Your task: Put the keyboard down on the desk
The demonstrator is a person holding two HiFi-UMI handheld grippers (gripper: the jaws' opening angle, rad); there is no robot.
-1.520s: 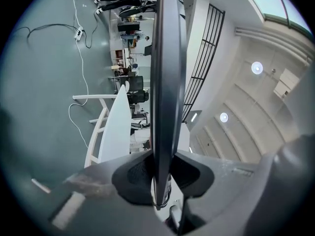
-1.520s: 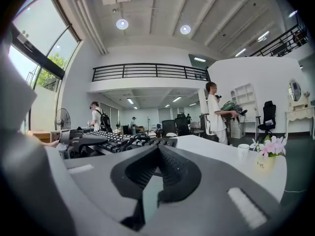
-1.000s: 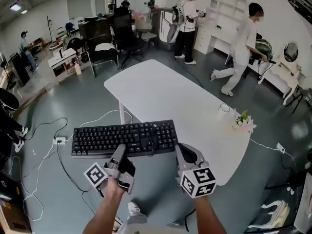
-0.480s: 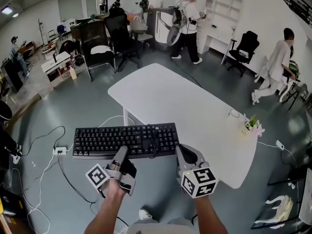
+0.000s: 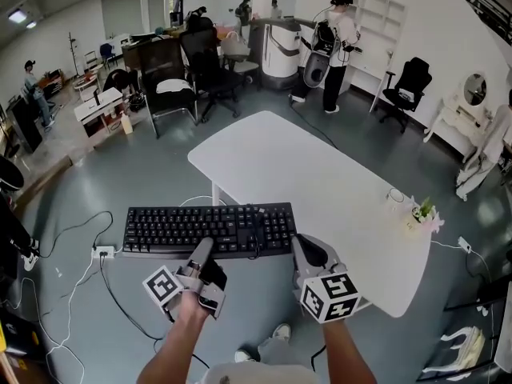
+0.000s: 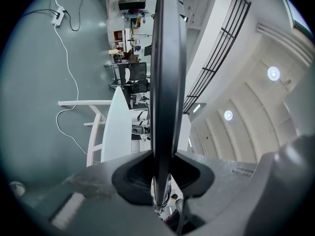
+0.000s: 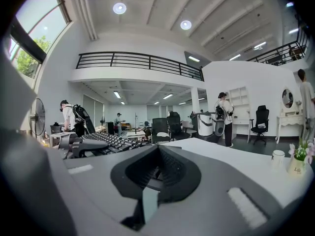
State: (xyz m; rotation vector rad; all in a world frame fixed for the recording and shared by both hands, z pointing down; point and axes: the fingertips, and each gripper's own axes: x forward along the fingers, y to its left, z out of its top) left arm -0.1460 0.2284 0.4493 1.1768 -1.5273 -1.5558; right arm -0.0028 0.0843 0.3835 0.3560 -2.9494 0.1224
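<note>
a: where was the keyboard (image 5: 206, 229)?
b: in the air, roughly level, over the floor beside the desk (image 5: 320, 182), not on it; the left gripper (image 5: 202, 250) was clamped on its near edge.
a: and the right gripper (image 5: 304, 246)?
b: closed on nothing, just beside the keyboard's right corner.
a: the risk?
b: one pinch on a thin edge, i'd judge; the long board could tip or slip out before reaching the desk.

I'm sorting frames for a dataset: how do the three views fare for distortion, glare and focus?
Head view: edges bend, light even, keyboard sharp. Left gripper view: round fisheye, black corners; the keyboard's edge is a dark close band; ceiling lights glare. Right gripper view: same black corners, near foreground soft, desk beyond clear.
</note>
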